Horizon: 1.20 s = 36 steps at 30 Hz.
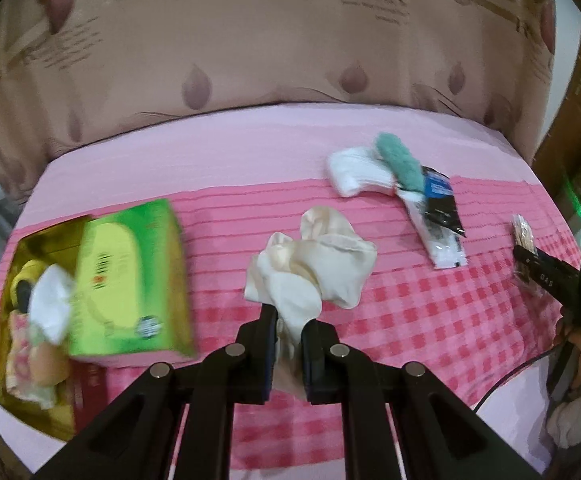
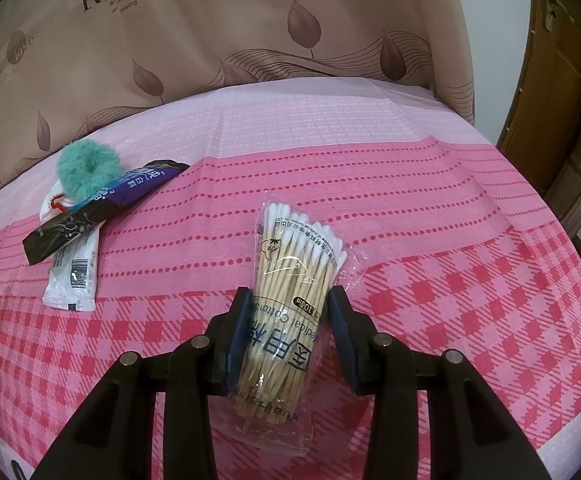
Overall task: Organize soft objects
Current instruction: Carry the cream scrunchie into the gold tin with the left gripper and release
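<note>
My left gripper (image 1: 289, 322) is shut on a cream satin cloth (image 1: 314, 268), which bunches up just beyond the fingertips over the pink checked tablecloth (image 1: 410, 312). My right gripper (image 2: 287, 300) is shut on a clear bag of cotton swabs (image 2: 290, 280), its swab heads pointing away; it also shows in the left wrist view (image 1: 524, 248). To the left stands an open gold box (image 1: 30, 320) with a green lid (image 1: 130, 280), holding a yellow soft toy, a white tissue and patterned cloth.
A teal fluffy scrunchie (image 2: 86, 168), a white folded cloth (image 1: 358, 172), a dark blue sachet (image 2: 102, 208) and a white sachet (image 2: 74, 276) lie at the back of the table. A beige leaf-print curtain (image 2: 250, 20) hangs behind; a wooden door (image 2: 558, 80) is right.
</note>
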Motion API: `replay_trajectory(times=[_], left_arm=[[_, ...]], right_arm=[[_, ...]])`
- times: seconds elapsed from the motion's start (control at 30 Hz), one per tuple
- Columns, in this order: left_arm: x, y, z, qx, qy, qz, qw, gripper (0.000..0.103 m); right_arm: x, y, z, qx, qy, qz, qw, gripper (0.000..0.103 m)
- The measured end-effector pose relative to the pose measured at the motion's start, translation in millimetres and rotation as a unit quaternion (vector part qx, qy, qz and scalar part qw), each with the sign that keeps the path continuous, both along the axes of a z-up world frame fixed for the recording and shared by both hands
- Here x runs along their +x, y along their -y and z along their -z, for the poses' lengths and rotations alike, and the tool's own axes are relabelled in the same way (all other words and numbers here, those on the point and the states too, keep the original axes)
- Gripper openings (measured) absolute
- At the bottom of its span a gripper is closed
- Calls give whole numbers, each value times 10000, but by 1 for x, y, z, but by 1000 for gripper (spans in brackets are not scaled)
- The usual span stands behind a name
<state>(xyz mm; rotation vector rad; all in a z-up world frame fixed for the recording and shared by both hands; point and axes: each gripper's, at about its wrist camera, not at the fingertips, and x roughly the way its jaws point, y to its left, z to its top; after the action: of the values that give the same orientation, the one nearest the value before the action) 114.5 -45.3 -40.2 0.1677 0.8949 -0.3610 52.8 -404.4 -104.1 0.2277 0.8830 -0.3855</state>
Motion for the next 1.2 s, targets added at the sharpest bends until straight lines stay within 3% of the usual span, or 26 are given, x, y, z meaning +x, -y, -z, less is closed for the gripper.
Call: replay_trajectory(times=[0.63, 0.97, 1.2], left_arm=[[11, -137, -35, 164, 470, -1374, 9893, 10], [42, -196, -26, 277, 374, -2065, 9773, 11], [66, -216, -10, 342, 183, -2271, 9731, 11]], right_arm=[[1, -2, 0, -68, -30, -15, 10000, 38], [1, -2, 0, -116, -56, -29, 9999, 38], [1, -2, 0, -125, -56, -31, 9999, 38]])
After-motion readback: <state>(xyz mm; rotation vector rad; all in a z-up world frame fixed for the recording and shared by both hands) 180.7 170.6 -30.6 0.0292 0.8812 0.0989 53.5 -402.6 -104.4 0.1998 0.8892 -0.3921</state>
